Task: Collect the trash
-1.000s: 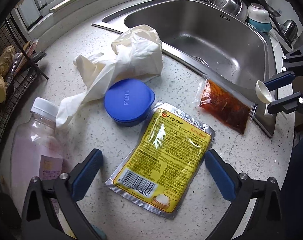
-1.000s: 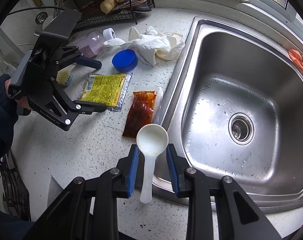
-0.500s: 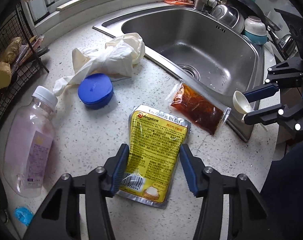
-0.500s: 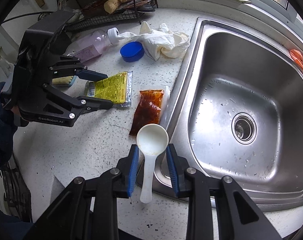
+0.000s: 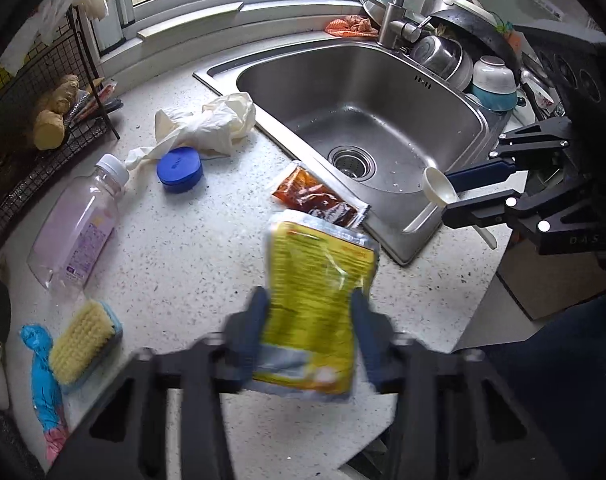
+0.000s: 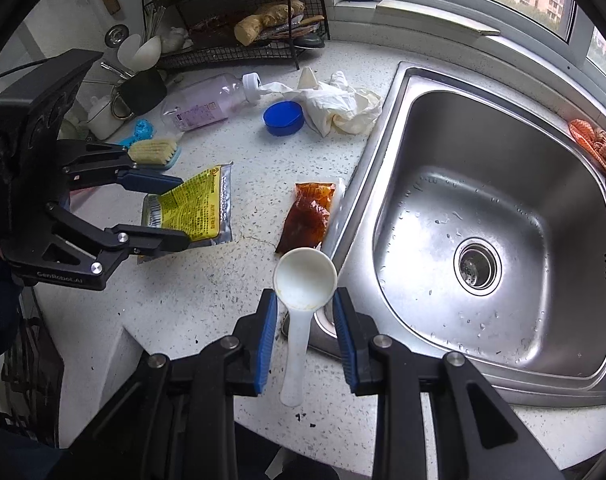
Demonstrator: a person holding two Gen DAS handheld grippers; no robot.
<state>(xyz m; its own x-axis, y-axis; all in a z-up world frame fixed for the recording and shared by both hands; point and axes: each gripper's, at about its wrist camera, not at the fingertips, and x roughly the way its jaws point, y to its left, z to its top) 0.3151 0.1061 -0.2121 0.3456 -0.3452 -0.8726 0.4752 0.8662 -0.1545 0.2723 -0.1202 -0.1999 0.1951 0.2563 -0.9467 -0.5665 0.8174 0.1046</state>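
A yellow foil packet (image 5: 319, 272) hangs tilted above the speckled counter between the blue pads of my left gripper (image 5: 309, 304), whose jaws are closing and pinch its lower end. The right wrist view shows the same packet (image 6: 199, 208) in the left gripper (image 6: 179, 212), raised off the counter. My right gripper (image 6: 304, 300) is shut on a white plastic spoon (image 6: 305, 276), bowl forward, near the sink's corner. A red sauce sachet (image 6: 309, 216) lies flat beside the sink rim. A crumpled white glove (image 5: 211, 124), a blue lid (image 5: 179, 169) and a plastic bottle (image 5: 77, 224) lie further left.
The steel sink (image 5: 455, 120) takes up the right of the counter, with stacked dishes (image 5: 491, 80) behind it. A yellow scrub brush (image 5: 83, 340) lies at the counter's near left. A black wire rack (image 6: 239, 48) with ginger stands at the back.
My left gripper has gone from wide open to closed on the yellow packet and lifted it off the counter. The right gripper, still holding the spoon, rose slightly.
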